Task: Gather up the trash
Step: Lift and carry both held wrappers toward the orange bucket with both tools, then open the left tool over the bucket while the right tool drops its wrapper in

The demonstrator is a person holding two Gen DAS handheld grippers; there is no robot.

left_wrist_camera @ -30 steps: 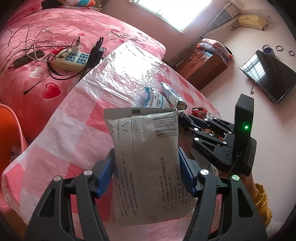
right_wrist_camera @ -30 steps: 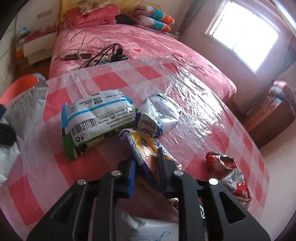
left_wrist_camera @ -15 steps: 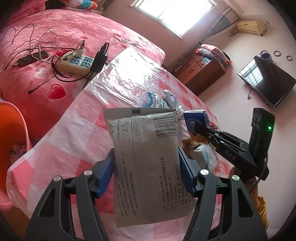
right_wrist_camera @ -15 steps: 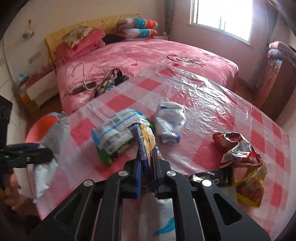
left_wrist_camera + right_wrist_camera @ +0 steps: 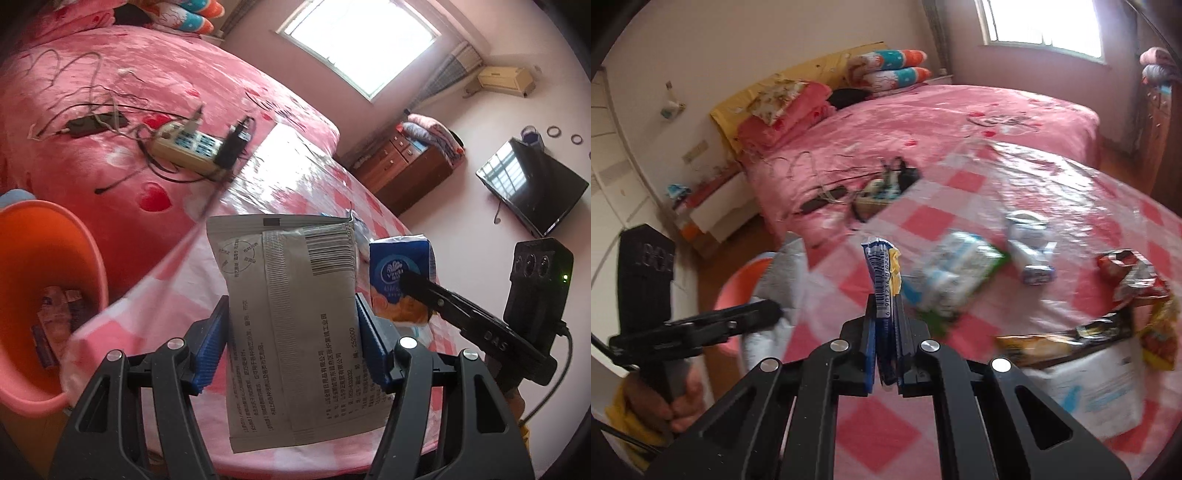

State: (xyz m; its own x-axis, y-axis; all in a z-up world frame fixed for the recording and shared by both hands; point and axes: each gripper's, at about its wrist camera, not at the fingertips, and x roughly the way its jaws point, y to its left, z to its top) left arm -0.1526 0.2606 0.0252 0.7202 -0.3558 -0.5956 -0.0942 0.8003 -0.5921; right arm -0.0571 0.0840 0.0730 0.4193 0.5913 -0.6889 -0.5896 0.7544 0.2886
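My left gripper (image 5: 291, 336) is shut on a flat grey packet (image 5: 295, 325) with a barcode, held upright above the near edge of the pink checked table (image 5: 155, 291). The orange bin (image 5: 48, 266) stands lower left of it with a few wrappers inside. In the right wrist view my right gripper (image 5: 886, 354) is shut on a blue and yellow wrapper (image 5: 884, 280), lifted off the table. That wrapper (image 5: 400, 280) also shows in the left wrist view, just right of the grey packet. The left gripper (image 5: 750, 317) and the bin (image 5: 738, 291) appear at the left there.
More trash lies on the table: a white and green pack (image 5: 956, 273), a small silver pouch (image 5: 1030, 243), red and yellow snack bags (image 5: 1137, 291), a white bag (image 5: 1093, 391). A bed with a power strip (image 5: 188, 147) and cables borders the table. A hand (image 5: 676, 402) grips the left handle.
My right gripper closed on the blue and yellow wrapper and lifted it off the table toward the bin side. My left gripper carried the grey packet back toward the table's edge, bringing the bin into view.
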